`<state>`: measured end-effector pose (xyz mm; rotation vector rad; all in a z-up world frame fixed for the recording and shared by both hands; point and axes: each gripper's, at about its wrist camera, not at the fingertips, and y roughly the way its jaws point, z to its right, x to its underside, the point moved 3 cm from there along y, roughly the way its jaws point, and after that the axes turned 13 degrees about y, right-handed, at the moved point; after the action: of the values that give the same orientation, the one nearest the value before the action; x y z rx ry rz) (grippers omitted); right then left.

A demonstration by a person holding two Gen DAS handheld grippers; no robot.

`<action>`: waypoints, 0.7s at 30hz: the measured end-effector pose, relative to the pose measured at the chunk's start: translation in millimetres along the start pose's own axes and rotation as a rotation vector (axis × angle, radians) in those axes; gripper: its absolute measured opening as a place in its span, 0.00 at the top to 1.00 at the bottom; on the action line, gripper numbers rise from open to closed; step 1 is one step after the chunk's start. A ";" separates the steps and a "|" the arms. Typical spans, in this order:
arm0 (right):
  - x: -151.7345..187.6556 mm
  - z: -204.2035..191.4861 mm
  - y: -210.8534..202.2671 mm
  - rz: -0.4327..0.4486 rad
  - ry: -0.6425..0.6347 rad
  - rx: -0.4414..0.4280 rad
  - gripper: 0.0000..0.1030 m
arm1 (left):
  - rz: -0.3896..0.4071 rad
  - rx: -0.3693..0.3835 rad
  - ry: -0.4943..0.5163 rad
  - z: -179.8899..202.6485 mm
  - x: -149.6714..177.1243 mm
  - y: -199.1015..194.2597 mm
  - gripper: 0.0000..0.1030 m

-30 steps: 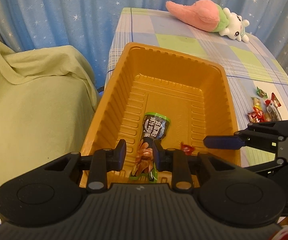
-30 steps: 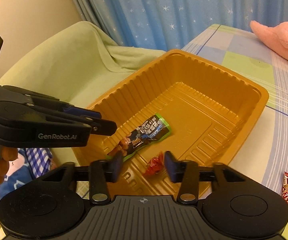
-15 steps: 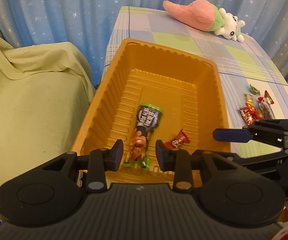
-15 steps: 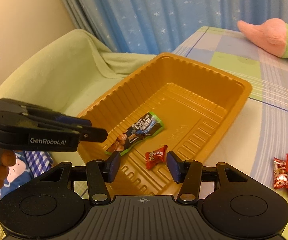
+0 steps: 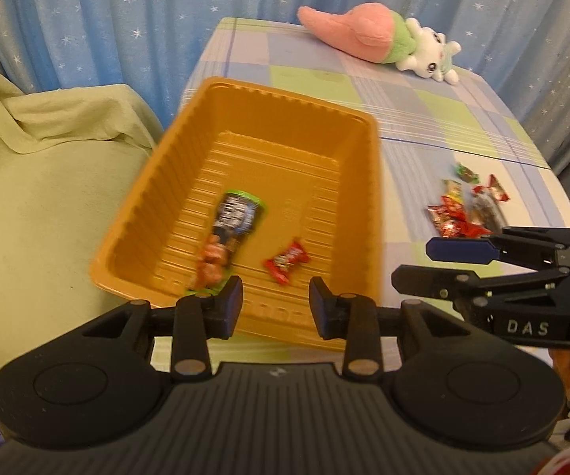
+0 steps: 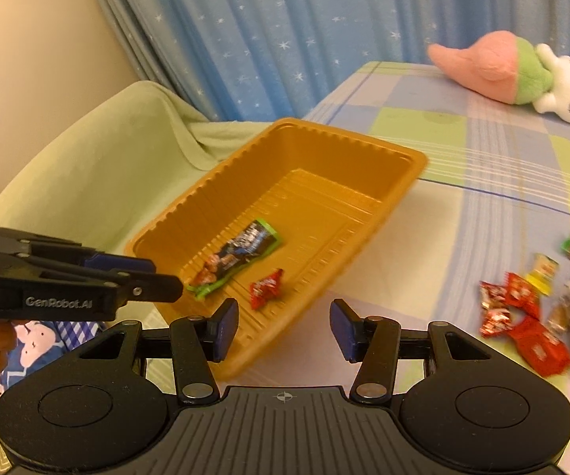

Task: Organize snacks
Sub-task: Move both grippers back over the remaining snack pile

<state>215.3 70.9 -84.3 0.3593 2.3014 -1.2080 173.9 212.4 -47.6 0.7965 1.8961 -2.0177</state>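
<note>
Both grippers stand with jaws apart and nothing between the pads: the left gripper point(image 5: 275, 303) hangs over the near rim of the orange tray point(image 5: 372, 198), and the right gripper point(image 6: 285, 326) hangs just off the tray's near corner.

Going left to right in the right wrist view, the long snack packet point(image 6: 237, 259) lies on the tray floor at about eleven o'clock from the right fingers, with the red candy point(image 6: 265, 288) beside it, nearer twelve. Over bare tablecloth point(image 6: 463, 237), the loose pile of wrapped snacks point(image 6: 522, 316) sits at about three o'clock, well apart from the tray.

Judging by their look, these pieces are light, thin and crinkly; the foil is probably slippery and would crumple rather than break. A pinch across the middle of a wrapper, or on a twisted end, seems the safest hold, and overlapping pieces may lift together.

At the table's far end lies a plush toy point(image 6: 514, 75).
</note>
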 end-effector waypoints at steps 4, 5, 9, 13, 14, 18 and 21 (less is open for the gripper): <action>2.4 24.3 -20.1 0.008 0.013 0.015 0.50 | 0.012 0.020 0.006 29.5 -3.2 -1.3 0.68; 3.5 31.0 -25.4 0.010 0.018 0.022 0.50 | 0.014 0.025 0.009 38.2 -4.7 -0.6 0.68; 8.4 59.9 -46.3 0.014 0.045 0.048 0.50 | 0.021 0.053 0.024 71.5 -11.4 3.3 0.68; 13.8 87.4 -64.1 0.016 0.065 0.076 0.50 | 0.019 0.075 0.039 104.7 -15.7 10.1 0.68; 15.2 93.9 -68.1 0.017 0.068 0.083 0.50 | 0.016 0.080 0.040 111.7 -16.6 12.3 0.68; 20.4 119.4 -83.0 0.019 0.085 0.101 0.50 | 0.005 0.086 0.048 139.5 -20.3 21.9 0.67; 22.8 136.0 -92.2 0.025 0.094 0.117 0.50 | -0.003 0.089 0.050 156.4 -22.8 29.1 0.67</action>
<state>197.5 -93.5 -97.8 0.4953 2.3031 -1.3430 175.2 52.2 -59.6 0.8740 1.8458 -2.1159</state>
